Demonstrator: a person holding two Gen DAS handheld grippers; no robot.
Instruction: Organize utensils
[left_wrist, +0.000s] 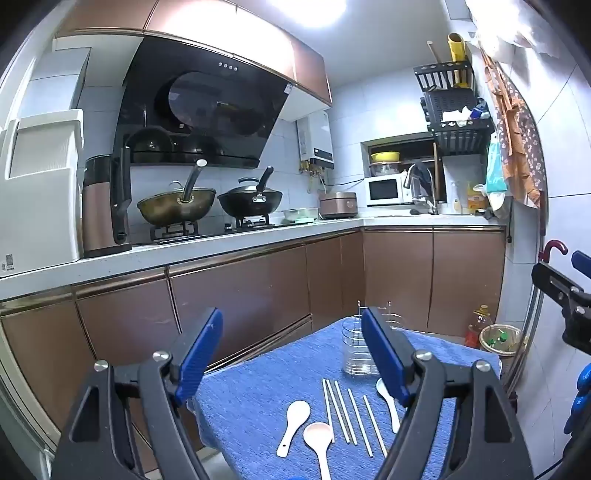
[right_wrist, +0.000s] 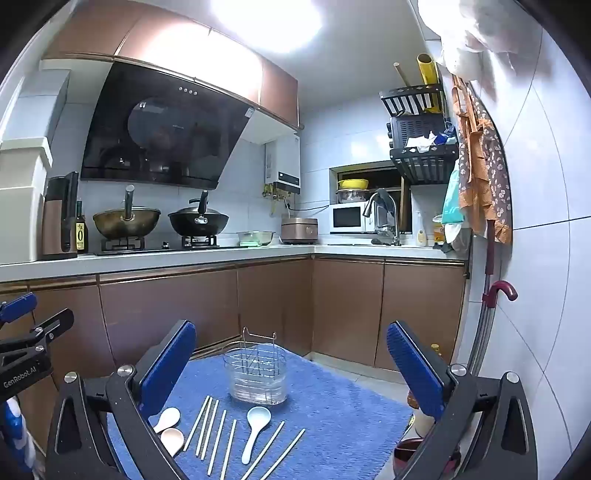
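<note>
A small table with a blue cloth (left_wrist: 258, 387) (right_wrist: 332, 417) holds a clear utensil holder with a wire frame (left_wrist: 356, 345) (right_wrist: 258, 373) at its far end. In front of it lie several pale chopsticks (left_wrist: 345, 415) (right_wrist: 214, 432) and three spoons: a white one (left_wrist: 293, 424) (right_wrist: 167, 419), a pinkish one (left_wrist: 319, 441) (right_wrist: 173, 439) and a pale blue one (left_wrist: 388, 400) (right_wrist: 255, 428). My left gripper (left_wrist: 291, 354) is open and empty above the near edge. My right gripper (right_wrist: 291, 373) is open and empty, also above the utensils.
Brown cabinets (left_wrist: 240, 295) and a white counter (right_wrist: 166, 258) with two woks (left_wrist: 177, 203) run along the left and back. A waste bin (left_wrist: 498, 339) and an oil bottle (left_wrist: 478, 325) stand on the floor right of the table. A tiled wall (right_wrist: 535, 295) is close on the right.
</note>
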